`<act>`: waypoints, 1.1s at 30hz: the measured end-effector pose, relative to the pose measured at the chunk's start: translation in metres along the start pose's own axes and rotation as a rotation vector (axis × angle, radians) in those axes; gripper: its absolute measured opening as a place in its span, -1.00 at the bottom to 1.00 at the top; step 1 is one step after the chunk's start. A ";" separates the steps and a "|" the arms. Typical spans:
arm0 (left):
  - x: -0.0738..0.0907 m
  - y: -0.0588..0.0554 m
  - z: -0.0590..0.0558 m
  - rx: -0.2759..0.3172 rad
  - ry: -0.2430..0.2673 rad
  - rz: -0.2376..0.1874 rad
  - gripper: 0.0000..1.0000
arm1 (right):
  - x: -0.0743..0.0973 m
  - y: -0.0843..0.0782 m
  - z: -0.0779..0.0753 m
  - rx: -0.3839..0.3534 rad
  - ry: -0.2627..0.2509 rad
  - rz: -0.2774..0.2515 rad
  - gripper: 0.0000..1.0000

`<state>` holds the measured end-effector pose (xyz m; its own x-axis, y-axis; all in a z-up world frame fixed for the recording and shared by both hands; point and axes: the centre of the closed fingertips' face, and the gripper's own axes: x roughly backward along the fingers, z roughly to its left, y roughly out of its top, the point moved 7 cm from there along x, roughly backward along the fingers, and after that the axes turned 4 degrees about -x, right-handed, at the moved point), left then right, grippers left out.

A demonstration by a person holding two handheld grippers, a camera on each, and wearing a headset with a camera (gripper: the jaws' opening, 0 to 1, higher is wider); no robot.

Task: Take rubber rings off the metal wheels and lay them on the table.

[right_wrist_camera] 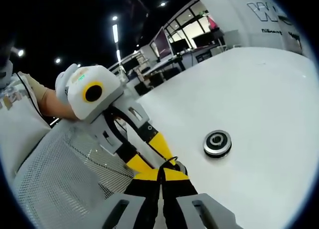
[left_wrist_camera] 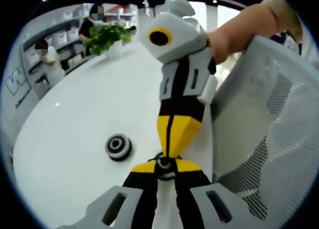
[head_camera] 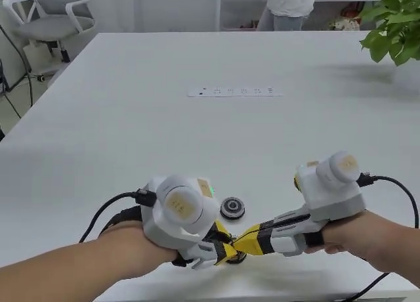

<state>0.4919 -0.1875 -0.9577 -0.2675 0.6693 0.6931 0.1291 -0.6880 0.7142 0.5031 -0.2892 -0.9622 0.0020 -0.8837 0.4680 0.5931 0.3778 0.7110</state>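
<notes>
The left claw [left_wrist_camera: 166,167] is clenched on a small wheel [left_wrist_camera: 165,163], gripped right at its tips. The right claw [left_wrist_camera: 168,152] meets it head-on from the opposite side, jaws pressed together against that wheel's rim. Whether they have rubber pinched between them I cannot tell, since the ring itself is too small to make out. The two claws lie nose to nose along one line, low over the near edge of the worktop [head_camera: 197,138], so any peeling pull would have to run back along that line, away from the left claw. A second wheel [head_camera: 232,207] lies flat on the worktop just beyond the meeting tips, on the far side from the person. Its dark outer band seems to be in place. It sits about equally near both claws, touching neither, so either could reach it next.
</notes>
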 end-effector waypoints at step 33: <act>0.026 0.009 0.003 -0.009 -0.026 -0.030 -0.50 | 0.009 0.012 -0.001 -0.018 -0.020 -0.032 -1.00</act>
<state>0.4884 -0.1754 -0.9333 -0.2458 0.6967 0.6739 0.1129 -0.6699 0.7338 0.5111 -0.2934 -0.9503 -0.0331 -0.8898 0.4551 0.6074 0.3437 0.7162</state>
